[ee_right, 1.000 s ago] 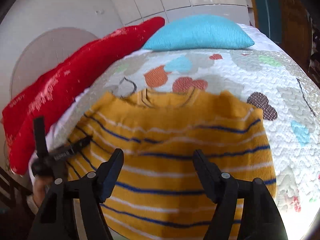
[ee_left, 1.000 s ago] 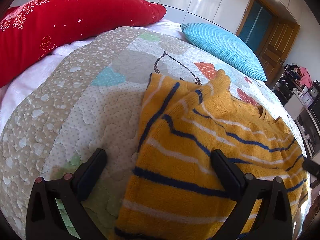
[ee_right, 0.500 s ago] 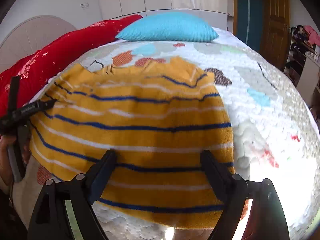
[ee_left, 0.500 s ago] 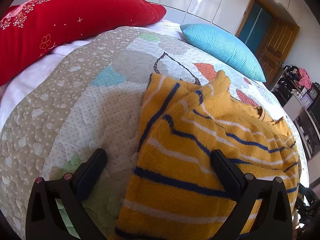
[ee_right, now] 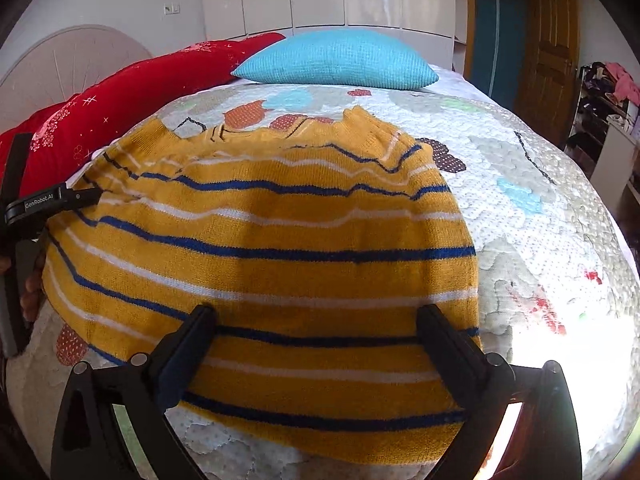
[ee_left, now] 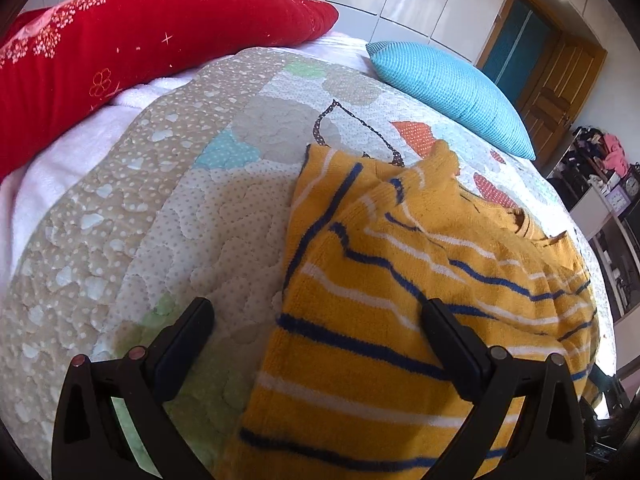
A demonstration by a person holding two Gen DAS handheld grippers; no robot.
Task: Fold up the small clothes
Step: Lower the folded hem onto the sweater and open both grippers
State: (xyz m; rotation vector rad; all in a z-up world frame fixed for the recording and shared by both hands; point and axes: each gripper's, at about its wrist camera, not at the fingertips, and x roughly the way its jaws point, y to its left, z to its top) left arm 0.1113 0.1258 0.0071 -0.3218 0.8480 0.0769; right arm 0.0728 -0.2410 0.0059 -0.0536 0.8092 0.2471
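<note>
A small yellow sweater [ee_left: 400, 320] with blue and white stripes lies on the quilted bed cover [ee_left: 160, 220], its sleeves folded in. My left gripper [ee_left: 316, 320] is open, its jaws wide apart over the sweater's left edge. In the right wrist view the sweater [ee_right: 272, 264] lies spread with its neck toward the pillows. My right gripper [ee_right: 316, 324] is open over the sweater's lower hem. The left gripper also shows in the right wrist view [ee_right: 48, 200] at the sweater's left side.
A red pillow [ee_left: 120, 48] and a blue pillow [ee_left: 452, 92] lie at the head of the bed. A wooden door [ee_right: 552, 48] and a cluttered shelf [ee_right: 608, 96] stand to the right. The bed edge runs close on the right.
The right gripper has drawn back and lowered toward the sweater's hem, so the sweater fills more of its view. The left gripper has stayed in place and both stay open.
</note>
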